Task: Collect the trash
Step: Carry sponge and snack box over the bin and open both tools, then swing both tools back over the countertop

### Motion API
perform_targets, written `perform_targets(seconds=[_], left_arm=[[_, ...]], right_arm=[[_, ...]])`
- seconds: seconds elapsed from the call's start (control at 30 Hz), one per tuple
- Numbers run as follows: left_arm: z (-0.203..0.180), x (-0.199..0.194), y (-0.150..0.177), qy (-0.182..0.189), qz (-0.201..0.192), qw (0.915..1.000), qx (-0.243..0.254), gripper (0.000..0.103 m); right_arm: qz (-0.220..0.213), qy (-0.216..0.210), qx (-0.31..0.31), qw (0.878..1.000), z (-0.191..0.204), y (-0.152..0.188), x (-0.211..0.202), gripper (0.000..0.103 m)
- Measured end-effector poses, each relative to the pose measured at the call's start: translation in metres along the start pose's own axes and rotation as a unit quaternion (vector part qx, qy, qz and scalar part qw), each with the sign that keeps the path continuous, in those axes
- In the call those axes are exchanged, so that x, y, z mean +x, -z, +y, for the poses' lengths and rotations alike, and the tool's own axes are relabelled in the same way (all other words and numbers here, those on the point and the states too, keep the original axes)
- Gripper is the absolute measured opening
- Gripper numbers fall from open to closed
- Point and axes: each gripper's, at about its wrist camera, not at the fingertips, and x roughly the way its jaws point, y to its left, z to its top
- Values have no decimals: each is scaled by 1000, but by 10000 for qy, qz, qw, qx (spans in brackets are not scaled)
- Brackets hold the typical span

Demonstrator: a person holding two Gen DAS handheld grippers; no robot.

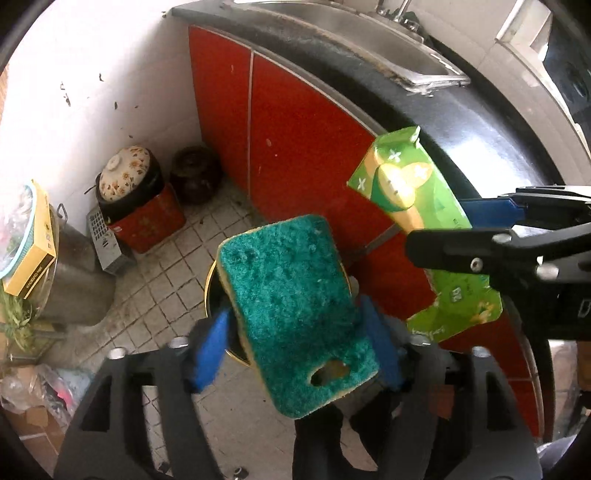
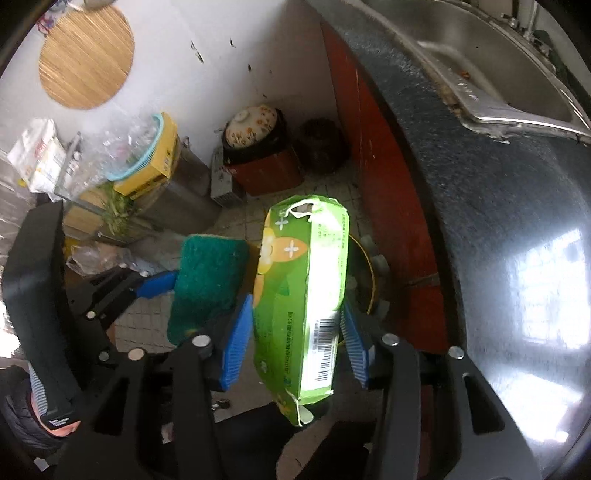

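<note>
My left gripper (image 1: 295, 343) is shut on a green and yellow scouring sponge (image 1: 295, 302) with a hole near its lower end. It holds the sponge above a dark round bin with a gold rim (image 1: 210, 280) on the tiled floor. My right gripper (image 2: 295, 339) is shut on a torn green carton (image 2: 306, 295) with a barcode, held beside the sponge (image 2: 207, 284) and over the same bin's rim (image 2: 369, 273). The carton (image 1: 417, 206) and the right gripper show at the right of the left wrist view. The left gripper shows at the left of the right wrist view.
Red cabinet doors (image 1: 295, 140) under a black counter (image 1: 480, 122) with a steel sink (image 1: 369, 33) stand close on the right. In the floor corner are a flowered pot lid on a red box (image 1: 125, 177), a dark jar (image 1: 195, 177), a metal pot (image 1: 74, 280) and boxes.
</note>
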Motion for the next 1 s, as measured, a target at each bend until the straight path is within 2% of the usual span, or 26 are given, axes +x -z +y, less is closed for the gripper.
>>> perform_targets(seconds=[0.03,0.3,0.47,0.6,0.7,0.83,0.93,1.0], left_arm=[[1,2,-1,-25,3,10000,-21,82],[8,5,1,-177,64,9998,-45,82],[-9,-11,-4,-216,-46,9997,-70,87],[-53,-30,-18,-187,-229,9993,249,90],[-99,-42,-30,-43,-337,9974,641,92],[-187,-58,-43,426,-488,9876,1428,93],[-265,-67,-43,763,-575,9721,2143,93],[-321,-73,-39,1089,-625,9571,2611,93]], right_arm=[[9,-7,-10,10000,0,-1,1,55],[-130,52,111,9998,-16,3,-16,62],[-552,119,478,9973,-47,28,-66,68],[-1036,347,959,9894,-89,65,-123,72],[-1467,720,1427,9762,-131,109,-175,76],[-1926,1312,2137,9487,-184,180,-239,78],[-2206,1679,2772,9199,-224,239,-282,78],[-2334,1903,3173,8992,-247,282,-307,78]])
